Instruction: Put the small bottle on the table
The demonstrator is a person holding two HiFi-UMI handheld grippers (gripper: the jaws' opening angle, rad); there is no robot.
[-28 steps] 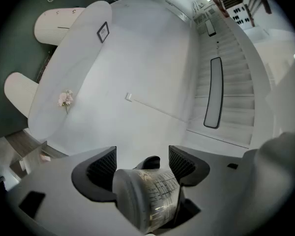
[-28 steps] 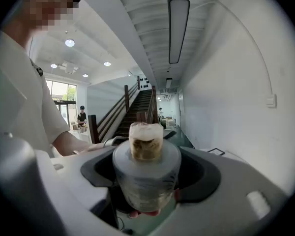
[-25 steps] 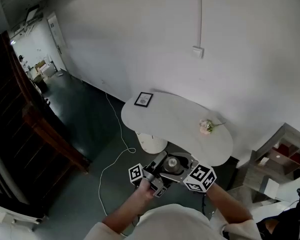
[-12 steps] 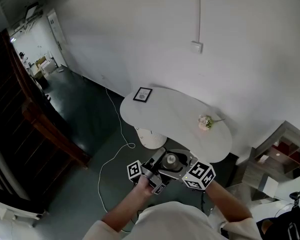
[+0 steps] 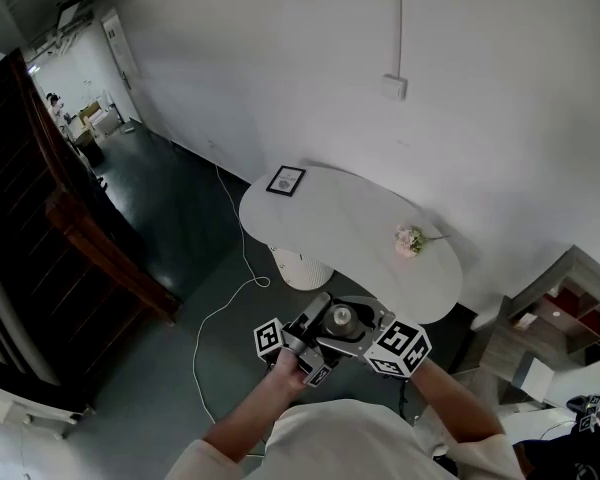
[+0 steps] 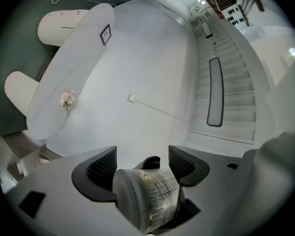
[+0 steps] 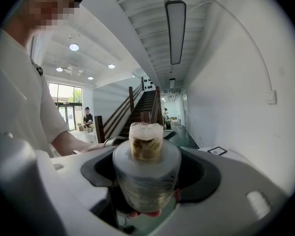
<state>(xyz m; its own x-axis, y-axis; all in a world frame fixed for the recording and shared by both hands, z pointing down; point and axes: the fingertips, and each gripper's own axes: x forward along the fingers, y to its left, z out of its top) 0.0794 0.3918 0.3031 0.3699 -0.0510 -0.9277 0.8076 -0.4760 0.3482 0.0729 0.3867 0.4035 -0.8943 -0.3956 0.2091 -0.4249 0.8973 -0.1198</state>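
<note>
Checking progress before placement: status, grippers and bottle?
Left gripper, right gripper both shut on bottle. Bottle in air, short of table. Flower and frame on table, bare top between.

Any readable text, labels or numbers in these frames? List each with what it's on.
No text is legible.
small bottle: rows of fine print on its side, too blurred to read.
framed card on the table: too small to read.
marker cubes: square patterns only, no words.
</note>
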